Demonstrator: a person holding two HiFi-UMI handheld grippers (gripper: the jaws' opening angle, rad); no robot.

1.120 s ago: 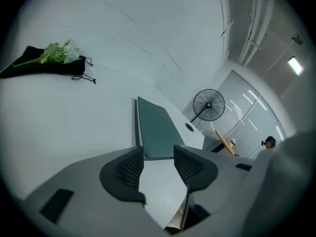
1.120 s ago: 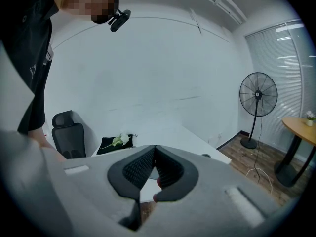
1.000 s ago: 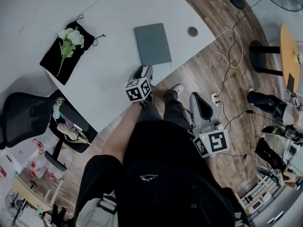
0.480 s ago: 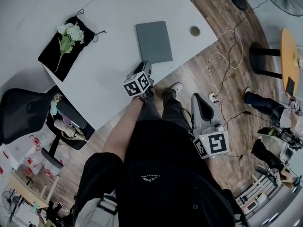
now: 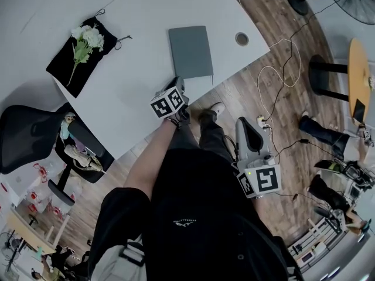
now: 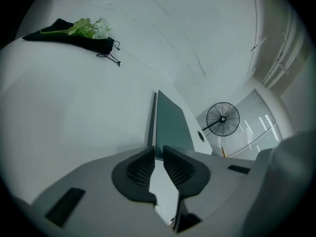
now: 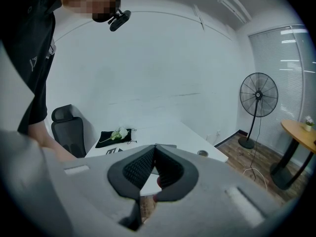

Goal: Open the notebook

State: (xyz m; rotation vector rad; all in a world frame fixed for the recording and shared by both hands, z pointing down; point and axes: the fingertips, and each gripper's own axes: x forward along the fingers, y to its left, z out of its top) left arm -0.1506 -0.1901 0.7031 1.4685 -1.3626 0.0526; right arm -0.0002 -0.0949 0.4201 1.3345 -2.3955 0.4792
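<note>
Notebook (image 5: pixel 190 51): closed, grey, flat on the white counter (image 5: pixel 135 98), upper centre of head view. Long axis runs up the frame, leaning slightly upper left; one short edge faces the person. Which long side is the spine: cannot tell.

Left gripper (image 5: pixel 178 82) at the near left corner. Its jaws have just been closing to a narrow slit, with the notebook's edge at the tips and no pinch visible. Right gripper (image 5: pixel 245 124) low at lower right over the floor, jaws closed on nothing.

Judgement: catch the cover alone, not the page block. Lift it from the free long edge and swing it over the spine. The idle gripper could steady the notebook if it slides.
</note>
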